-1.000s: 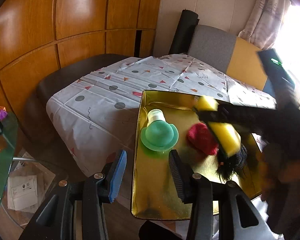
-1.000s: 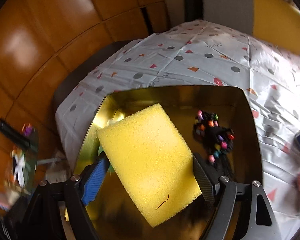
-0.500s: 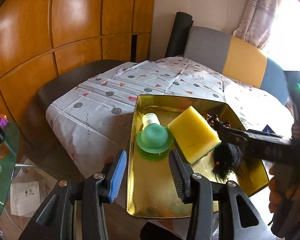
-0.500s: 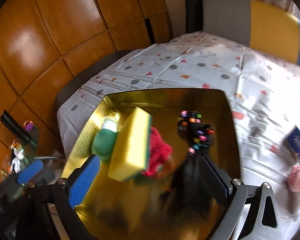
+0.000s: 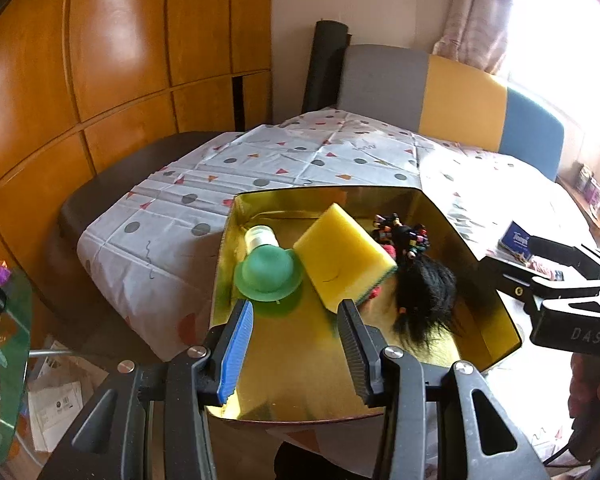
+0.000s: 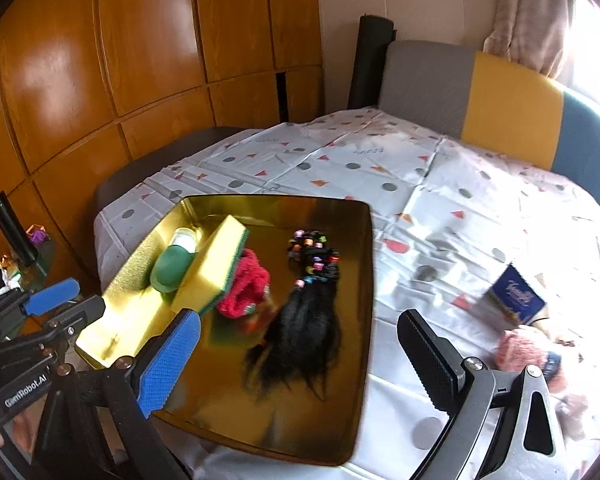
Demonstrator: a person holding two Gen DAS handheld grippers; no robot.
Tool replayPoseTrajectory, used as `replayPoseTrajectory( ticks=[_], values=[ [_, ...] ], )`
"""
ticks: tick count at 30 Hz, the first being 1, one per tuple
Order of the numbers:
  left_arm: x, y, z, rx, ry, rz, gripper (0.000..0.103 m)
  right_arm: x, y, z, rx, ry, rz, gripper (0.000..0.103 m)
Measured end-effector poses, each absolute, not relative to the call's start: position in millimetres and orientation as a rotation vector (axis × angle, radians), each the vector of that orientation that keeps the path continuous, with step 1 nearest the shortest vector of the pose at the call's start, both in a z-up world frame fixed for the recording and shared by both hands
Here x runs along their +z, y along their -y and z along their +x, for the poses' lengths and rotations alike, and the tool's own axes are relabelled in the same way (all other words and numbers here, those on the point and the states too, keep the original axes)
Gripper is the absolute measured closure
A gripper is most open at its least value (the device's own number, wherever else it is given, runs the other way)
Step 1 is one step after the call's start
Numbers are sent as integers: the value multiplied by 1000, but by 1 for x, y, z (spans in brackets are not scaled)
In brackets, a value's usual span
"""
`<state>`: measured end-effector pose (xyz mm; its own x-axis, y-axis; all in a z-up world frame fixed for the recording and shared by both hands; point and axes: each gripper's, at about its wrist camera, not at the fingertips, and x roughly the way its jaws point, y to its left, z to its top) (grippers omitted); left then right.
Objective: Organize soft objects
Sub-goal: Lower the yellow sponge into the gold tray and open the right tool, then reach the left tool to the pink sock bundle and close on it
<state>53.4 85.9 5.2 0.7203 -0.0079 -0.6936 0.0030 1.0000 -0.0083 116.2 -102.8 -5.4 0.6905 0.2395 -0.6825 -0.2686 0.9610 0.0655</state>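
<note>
Yellow sponge (image 6: 212,265) in gold tray (image 6: 352,320), right gripper (image 6: 300,356) empty

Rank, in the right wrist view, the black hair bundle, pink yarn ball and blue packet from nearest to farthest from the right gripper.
From the right gripper:
1. black hair bundle, in the tray, just left.
2. pink yarn ball, on the cloth, right.
3. blue packet, beyond the yarn.

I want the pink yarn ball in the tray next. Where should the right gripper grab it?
Take the pink yarn ball across its middle, from above. It looks round and soft, lying on the tablecloth right of the tray, so no side seems better. The right gripper is open and near.
</note>
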Motion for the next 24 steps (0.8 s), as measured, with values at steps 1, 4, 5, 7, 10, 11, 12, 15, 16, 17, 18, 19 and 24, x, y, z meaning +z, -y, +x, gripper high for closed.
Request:
replayPoseTrajectory(
  ticks=[1, 4, 5, 7, 10, 11, 12, 15, 16, 17, 18, 19, 24],
  values=[
    [5, -84, 53, -10, -767, -3, 59, -5, 108, 114, 276, -753, -44, 3],
    [5, -76, 53, -25, -771, 10, 59, -3, 119, 108, 258, -746, -44, 3],
    [5, -73, 52, -30, -772, 16, 59, -2, 124, 106, 249, -743, -44, 3],
    [5, -68, 52, -38, -770, 28, 59, -3, 131, 104, 235, -741, -41, 3],
    [4, -61, 52, -50, -772, 43, 59, -3, 147, 100, 207, -739, -30, 3],
    [4, -59, 52, -53, -772, 46, 59, -3, 153, 99, 196, -738, -28, 3],
    [4, -57, 52, -57, -772, 51, 59, -2, 158, 98, 186, -736, -27, 3],
    [5, -49, 52, -73, -773, 66, 59, -1, 176, 96, 149, -733, -28, 3],
    [5, -46, 52, -80, -771, 73, 59, -1, 182, 95, 136, -732, -27, 3],
    [5, -42, 53, -86, -770, 78, 59, 0, 188, 95, 122, -732, -27, 3],
    [6, -40, 53, -92, -771, 81, 59, 1, 195, 95, 110, -731, -26, 3],
    [6, -37, 53, -99, -770, 86, 59, 2, 202, 94, 93, -728, -28, 3],
    [8, -20, 56, -130, -773, 116, 59, 3, 244, 90, 2, -726, -36, 3]
  ],
)
